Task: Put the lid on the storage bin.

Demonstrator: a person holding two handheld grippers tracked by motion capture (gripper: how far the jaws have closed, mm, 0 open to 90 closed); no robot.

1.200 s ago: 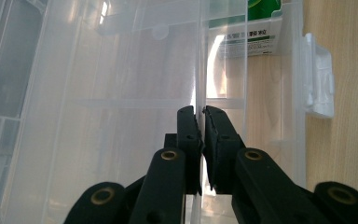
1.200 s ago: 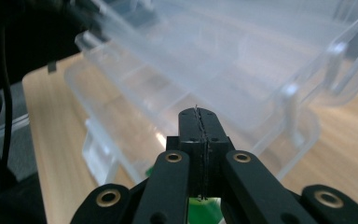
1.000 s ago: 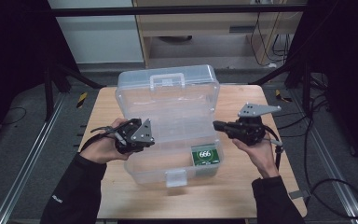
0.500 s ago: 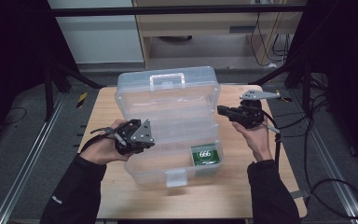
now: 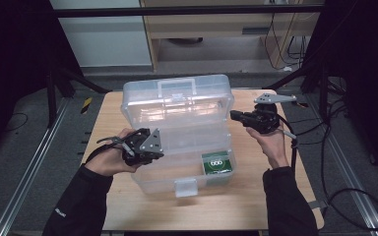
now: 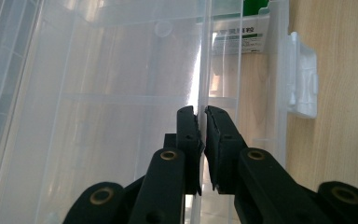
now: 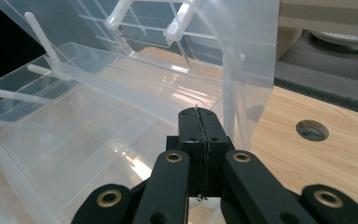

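Observation:
A clear plastic box (image 5: 160,183) stands open on the wooden table, its lid (image 5: 177,105) raised at the far side. A green packet (image 5: 217,162) lies in its front right compartment, also seen in the left gripper view as the packet (image 6: 240,35). My left gripper (image 5: 145,152) is at the box's left end. There the left gripper (image 6: 201,113) is shut on a thin clear wall of the box (image 6: 199,70). My right gripper (image 5: 234,115) is at the lid's right edge. In its own view the right gripper (image 7: 199,113) is shut with nothing between the pads, its tip against the lid edge (image 7: 233,84).
The box's white latch (image 5: 187,188) faces the near table edge. Bare table (image 5: 270,196) lies right of and in front of the box, with a cable hole (image 7: 311,129). Cables (image 5: 325,147) trail off the right side. Black frame poles and a cabinet stand behind.
My right gripper has moved away from me along the box's right side, up to the lid's right edge. The left gripper has stayed on the box wall.

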